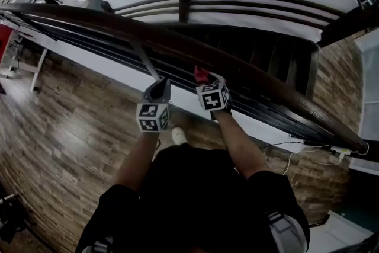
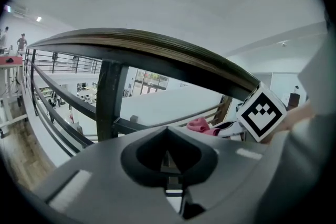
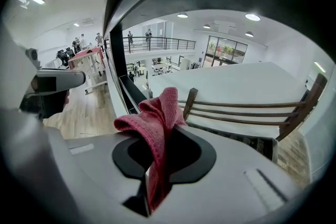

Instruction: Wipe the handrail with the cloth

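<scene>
Right tool [image 3: 152, 168] pinches only a thin fold of cloth [image 3: 155, 115]; rubbing the handrail [image 1: 177, 39] may tug it free. Left tool [image 2: 169, 161] is pressed together, empty.

1. Handrail [image 2: 157, 52]: I read it as dark wood w/ streaky grain, semi-gloss.
2. Cloth [image 3: 157, 118]: pink-red fabric, nubby weave, matt.
3. Right gripper [image 3: 156, 160] shell: smooth grey plastic, matt, black inset.
4. Floor [image 1: 65, 121]: wood-look planks, slight sheen.
</scene>
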### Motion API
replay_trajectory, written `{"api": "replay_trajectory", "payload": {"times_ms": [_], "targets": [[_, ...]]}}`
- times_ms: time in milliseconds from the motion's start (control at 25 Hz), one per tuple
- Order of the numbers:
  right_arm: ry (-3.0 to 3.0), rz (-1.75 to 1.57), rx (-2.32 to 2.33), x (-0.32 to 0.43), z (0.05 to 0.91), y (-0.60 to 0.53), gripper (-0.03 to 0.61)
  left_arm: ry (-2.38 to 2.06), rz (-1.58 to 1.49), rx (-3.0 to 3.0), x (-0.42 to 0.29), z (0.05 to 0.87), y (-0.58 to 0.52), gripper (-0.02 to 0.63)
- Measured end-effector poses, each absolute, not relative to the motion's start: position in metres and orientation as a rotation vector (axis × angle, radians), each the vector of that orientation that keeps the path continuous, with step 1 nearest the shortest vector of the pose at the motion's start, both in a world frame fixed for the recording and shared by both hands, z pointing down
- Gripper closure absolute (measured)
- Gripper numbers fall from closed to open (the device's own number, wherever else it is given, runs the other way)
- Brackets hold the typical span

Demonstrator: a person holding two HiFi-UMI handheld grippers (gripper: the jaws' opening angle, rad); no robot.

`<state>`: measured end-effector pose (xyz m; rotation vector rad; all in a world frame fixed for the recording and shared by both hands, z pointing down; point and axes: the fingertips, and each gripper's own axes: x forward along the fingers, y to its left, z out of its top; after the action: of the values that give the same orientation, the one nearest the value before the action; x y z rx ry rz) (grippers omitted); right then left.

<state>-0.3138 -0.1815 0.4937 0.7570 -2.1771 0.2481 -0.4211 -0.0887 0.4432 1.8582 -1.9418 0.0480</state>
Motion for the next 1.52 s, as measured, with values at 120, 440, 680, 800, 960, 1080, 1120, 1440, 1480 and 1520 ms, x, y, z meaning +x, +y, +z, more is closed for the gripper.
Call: {"api": "replay_trajectory", "payload": {"times_ms": [120, 440, 680, 800, 960, 1080, 1120, 1440, 1480, 1520], "targets": [[-2.182, 0.236, 0.734, -0.319, 0.495, -0.182, 0.528, -1.958, 0.027, 1.824, -0.428, 0.446, -0.087, 0.615], [-2.175, 0.179, 0.693, -0.339, 0.493, -0.181, 0.528, -1.992, 0.004, 1.766, -0.448, 0.451, -0.079, 0.615], [-2.176, 0.140, 0.651, -0.370, 0.494, -0.176, 0.528, -2.020, -0.008, 1.713, -0.467, 0.456, -0.067, 0.615], [-2.182, 0.129, 0.622, -0.385, 0.496, -0.173, 0.528, -2.033, -0.007, 1.661, -0.477, 0.465, -0.058, 0.615], [-2.185, 0.112, 0.600, -0.399, 0.495, -0.174, 0.528, -2.065, -0.019, 1.625, -0.490, 0.461, -0.053, 0.615], [-2.173, 0.100, 0.585, -0.404, 0.497, -0.172, 0.528, -2.081, -0.027, 1.605, -0.495, 0.462, -0.048, 0.615], [-2.175, 0.096, 0.578, -0.406, 0.497, -0.172, 0.528, -2.084, -0.028, 1.597, -0.496, 0.463, -0.046, 0.615], [-2.192, 0.038, 0.518, -0.443, 0.496, -0.165, 0.528, -2.096, -0.027, 1.532, -0.509, 0.472, -0.024, 0.615], [-2.189, 0.033, 0.508, -0.446, 0.496, -0.164, 0.528, -2.100, -0.029, 1.519, -0.510, 0.472, -0.021, 0.615], [-2.187, 0.030, 0.498, -0.448, 0.496, -0.163, 0.528, -2.105, -0.032, 1.508, -0.510, 0.473, -0.018, 0.615]]}}
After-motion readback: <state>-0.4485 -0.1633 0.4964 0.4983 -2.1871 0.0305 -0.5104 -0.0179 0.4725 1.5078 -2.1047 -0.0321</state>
